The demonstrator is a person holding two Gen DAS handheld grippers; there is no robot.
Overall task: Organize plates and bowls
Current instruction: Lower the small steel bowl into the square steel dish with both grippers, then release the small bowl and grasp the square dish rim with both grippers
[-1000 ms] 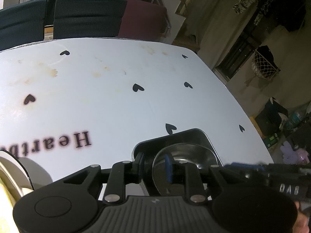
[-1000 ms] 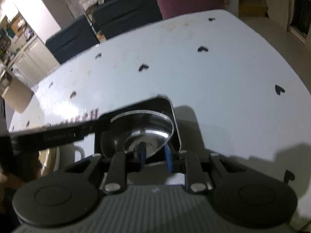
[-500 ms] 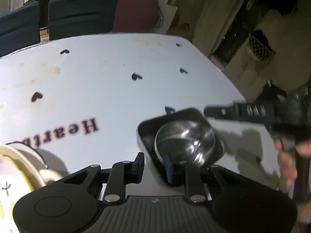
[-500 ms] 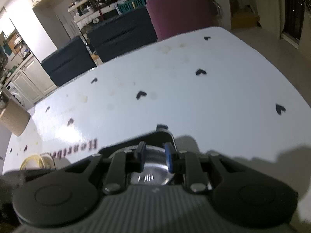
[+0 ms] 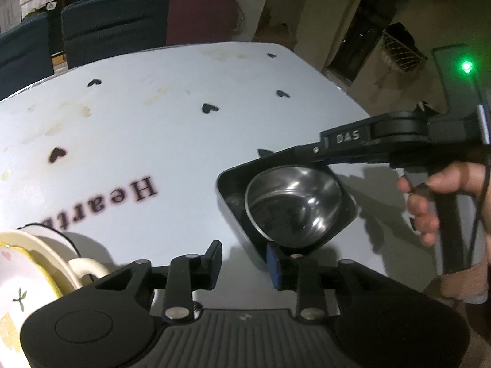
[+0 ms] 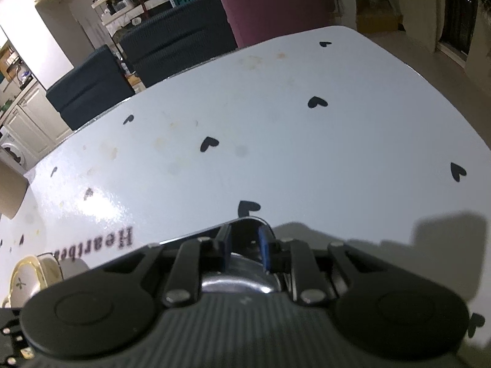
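A round steel bowl (image 5: 294,205) sits inside a dark square dish (image 5: 228,188) on the white table. My left gripper (image 5: 244,262) is open and empty, just in front of the dish's near corner. My right gripper (image 6: 244,250) hangs over the far side of the dish, also seen from the side in the left wrist view (image 5: 310,150). Its fingers stand a little apart with nothing between them, above the steel bowl (image 6: 233,279). A cream plate with a yellow rim (image 5: 18,263) lies at the left.
The white tabletop (image 6: 276,141) has black heart prints and the word "Heart". Dark blue chairs (image 6: 172,46) and a maroon chair (image 6: 276,6) stand behind its far edge. A cream cup handle (image 5: 84,268) sticks out beside the plate.
My left gripper has pulled back and left, off the steel bowl. My right gripper has lifted and drawn back to the right, away from the bowl.
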